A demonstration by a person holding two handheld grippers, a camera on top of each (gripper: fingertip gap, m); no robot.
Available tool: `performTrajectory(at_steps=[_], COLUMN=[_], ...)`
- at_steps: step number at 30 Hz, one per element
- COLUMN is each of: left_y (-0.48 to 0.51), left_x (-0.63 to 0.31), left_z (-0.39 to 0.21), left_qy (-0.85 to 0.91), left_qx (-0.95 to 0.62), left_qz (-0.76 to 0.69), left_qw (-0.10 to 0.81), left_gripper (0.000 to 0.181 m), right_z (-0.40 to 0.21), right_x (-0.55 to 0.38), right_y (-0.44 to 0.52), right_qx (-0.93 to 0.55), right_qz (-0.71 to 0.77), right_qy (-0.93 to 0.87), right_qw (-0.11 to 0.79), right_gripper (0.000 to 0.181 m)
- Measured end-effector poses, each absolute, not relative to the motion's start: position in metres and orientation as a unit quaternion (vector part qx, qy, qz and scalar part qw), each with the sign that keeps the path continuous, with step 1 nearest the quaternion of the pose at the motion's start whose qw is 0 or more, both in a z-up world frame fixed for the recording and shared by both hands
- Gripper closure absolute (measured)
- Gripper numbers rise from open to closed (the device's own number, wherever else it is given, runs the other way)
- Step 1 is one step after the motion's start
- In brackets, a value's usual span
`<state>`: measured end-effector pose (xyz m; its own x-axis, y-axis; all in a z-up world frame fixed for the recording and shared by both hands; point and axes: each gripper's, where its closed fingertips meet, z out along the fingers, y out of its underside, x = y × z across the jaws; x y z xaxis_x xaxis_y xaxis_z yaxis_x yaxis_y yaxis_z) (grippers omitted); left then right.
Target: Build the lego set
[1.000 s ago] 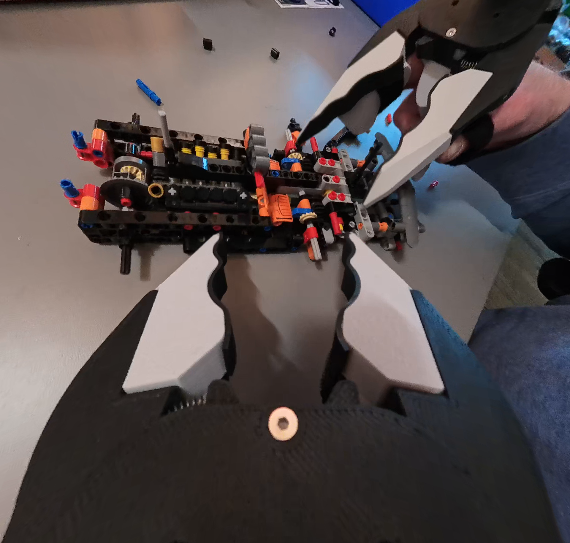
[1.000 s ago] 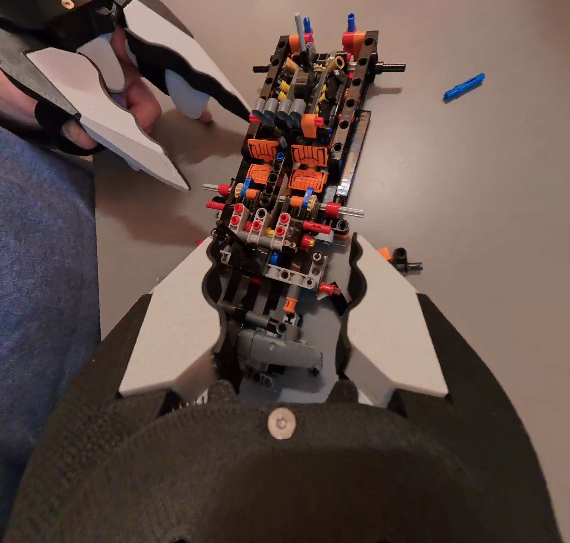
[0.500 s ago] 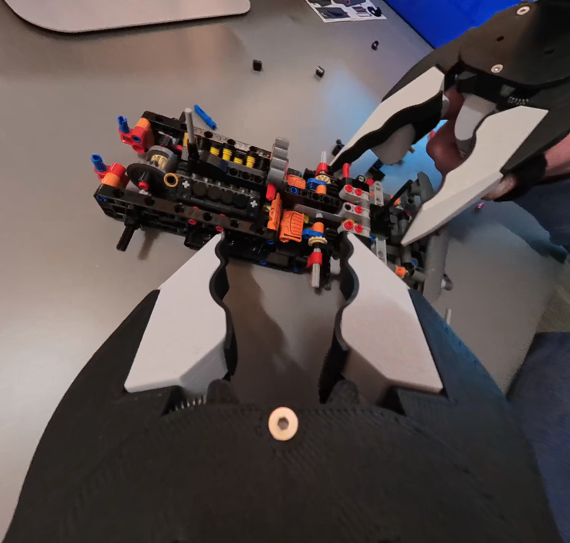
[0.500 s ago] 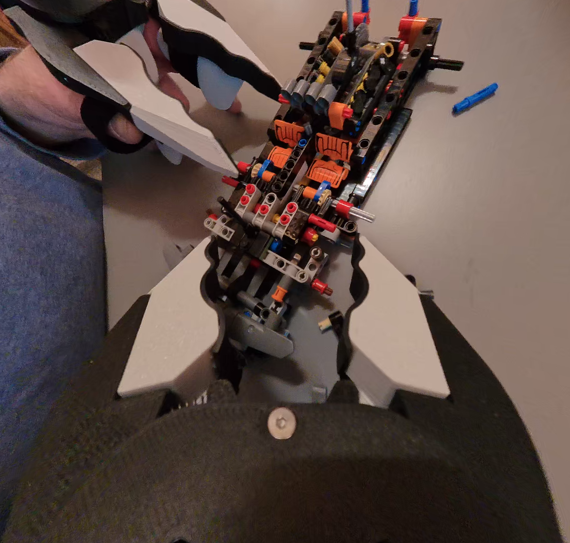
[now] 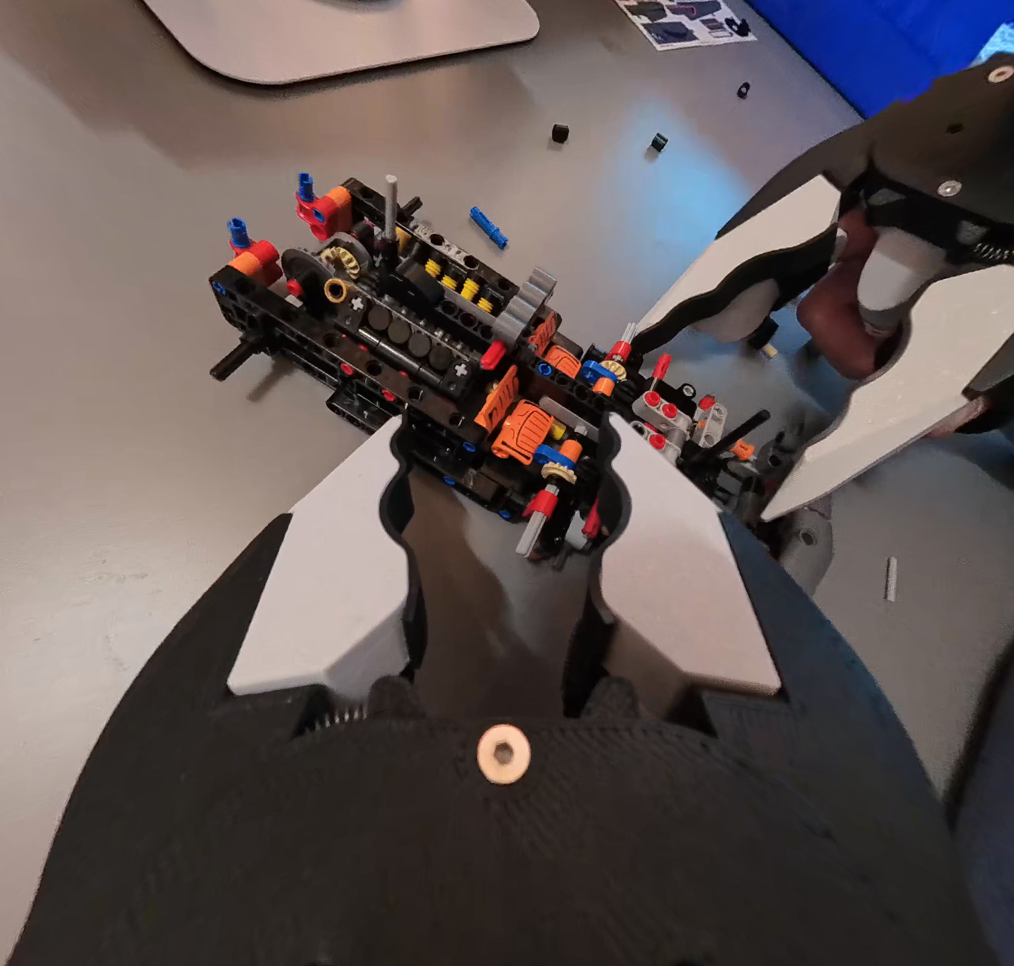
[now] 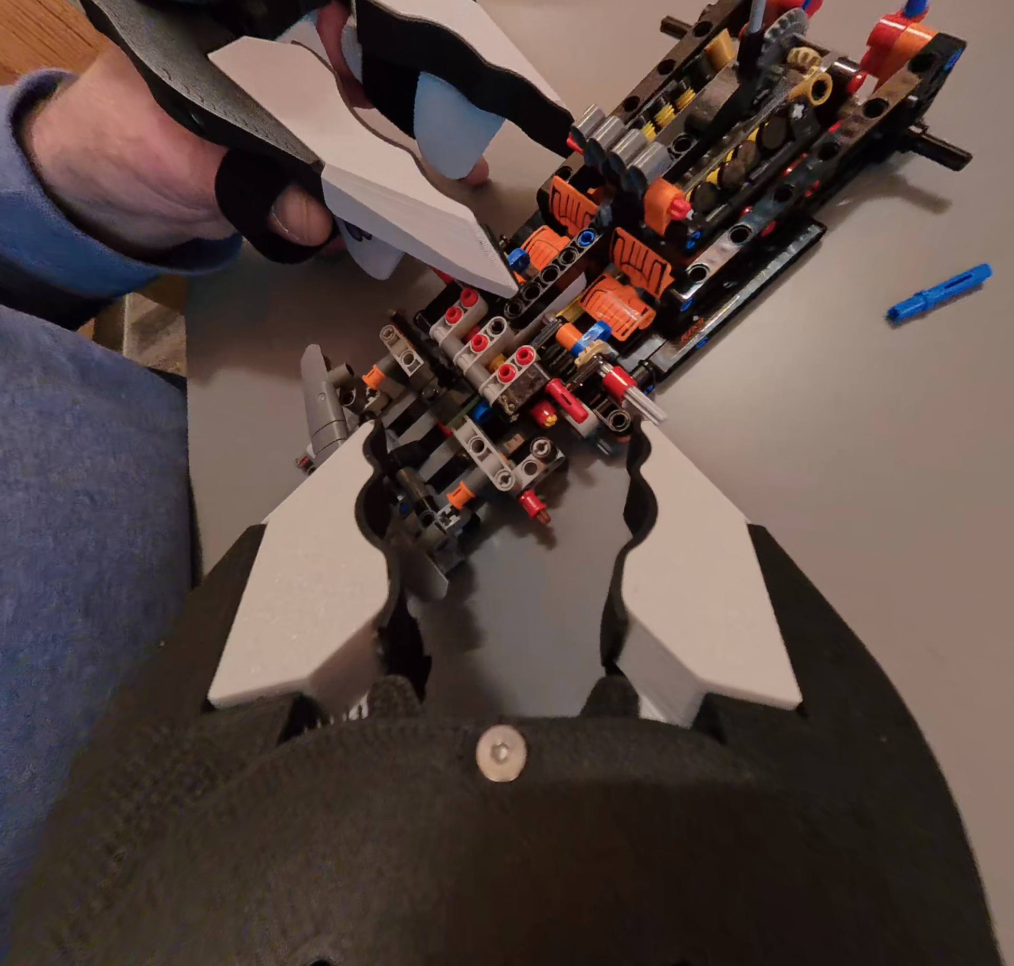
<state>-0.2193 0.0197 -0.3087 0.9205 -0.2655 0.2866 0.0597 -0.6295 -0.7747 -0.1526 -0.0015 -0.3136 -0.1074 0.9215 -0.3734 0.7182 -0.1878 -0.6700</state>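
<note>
The long black lego chassis (image 5: 406, 336) with orange seats, grey cylinders and red and blue pins lies diagonally on the grey table (image 5: 137, 473). My left gripper (image 5: 503, 424) is open, its fingertips on either side of the chassis's near side by the orange seats. My right gripper (image 6: 507, 427) is open and straddles the chassis's front end with its grey beams and red pins. The chassis (image 6: 713, 172) runs away to the upper right in the right wrist view. Each view shows the other gripper: the right (image 5: 702, 427), the left (image 6: 538, 218).
A loose blue pin (image 5: 488, 228) (image 6: 938, 292) lies beside the chassis. Small black pieces (image 5: 559, 132) and a short grey axle (image 5: 891, 577) lie on the table. A grey pad (image 5: 329, 24), a printed sheet (image 5: 669, 2) and a blue box (image 5: 878, 18) are at the back. A person's blue-clad leg (image 6: 82, 501) is at the table edge.
The chassis has turned on the table; its rear end has swung toward the loose blue pin. Both grippers have stayed open around it and followed the turn.
</note>
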Motion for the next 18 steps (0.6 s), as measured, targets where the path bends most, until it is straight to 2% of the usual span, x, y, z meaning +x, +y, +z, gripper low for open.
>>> performTrajectory(at_steps=[15, 18], left_y=[0.008, 0.005], left_x=[-0.22, -0.213], left_z=[-0.306, -0.305], left_qy=[0.061, 0.06], left_qx=[-0.875, -0.873], left_qz=[-0.214, -0.212], left_qw=[0.429, 0.435], left_gripper=[0.119, 0.114], right_z=[-0.316, -0.315], right_x=[-0.147, -0.146], right_y=[-0.006, -0.006], right_qx=[-0.678, -0.68], right_qz=[0.399, 0.404], right_qy=[-0.603, -0.597], right_qw=[0.135, 0.137], right_gripper=[0.097, 0.096])
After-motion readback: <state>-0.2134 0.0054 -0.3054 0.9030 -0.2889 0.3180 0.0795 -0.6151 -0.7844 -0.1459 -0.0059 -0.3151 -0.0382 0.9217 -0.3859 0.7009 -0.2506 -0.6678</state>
